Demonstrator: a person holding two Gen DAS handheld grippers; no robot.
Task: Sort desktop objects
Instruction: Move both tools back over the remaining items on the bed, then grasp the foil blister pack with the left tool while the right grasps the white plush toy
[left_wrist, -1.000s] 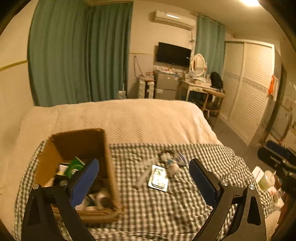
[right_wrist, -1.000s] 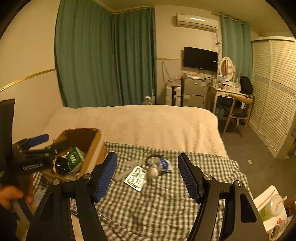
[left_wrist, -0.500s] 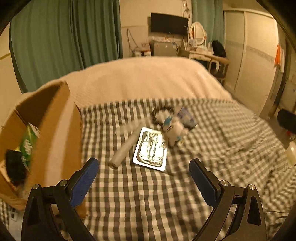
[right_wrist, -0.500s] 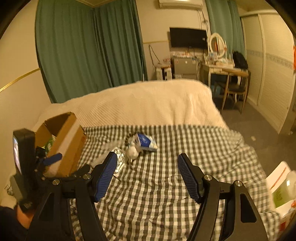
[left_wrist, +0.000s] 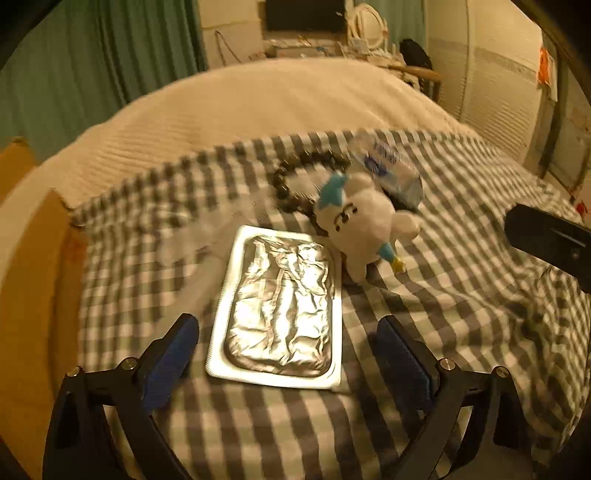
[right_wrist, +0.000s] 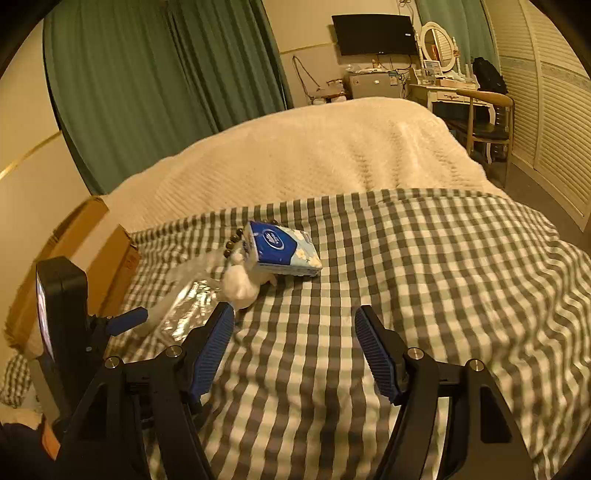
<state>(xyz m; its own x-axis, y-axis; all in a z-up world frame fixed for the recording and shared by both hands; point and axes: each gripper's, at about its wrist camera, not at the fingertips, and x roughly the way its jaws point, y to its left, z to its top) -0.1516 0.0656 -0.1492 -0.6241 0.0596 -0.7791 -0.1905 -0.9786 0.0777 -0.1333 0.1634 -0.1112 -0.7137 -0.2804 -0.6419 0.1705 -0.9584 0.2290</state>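
Your left gripper (left_wrist: 288, 354) hangs spread wide, low over the checked cloth (left_wrist: 461, 295), and the foil pack (left_wrist: 277, 310) lies at lower centre directly between its fingers, long axis running up the frame away from you. Your right gripper (right_wrist: 293, 343), also spread and empty, sits farther off; there the pack (right_wrist: 188, 310) shows at centre left.

The brown cardboard box (left_wrist: 26, 280) is cut off by the left edge. A motion-blurred clear plastic tube (left_wrist: 192, 236) lies beside the silver foil blister pack (left_wrist: 279, 310), partly hidden in the right wrist view.
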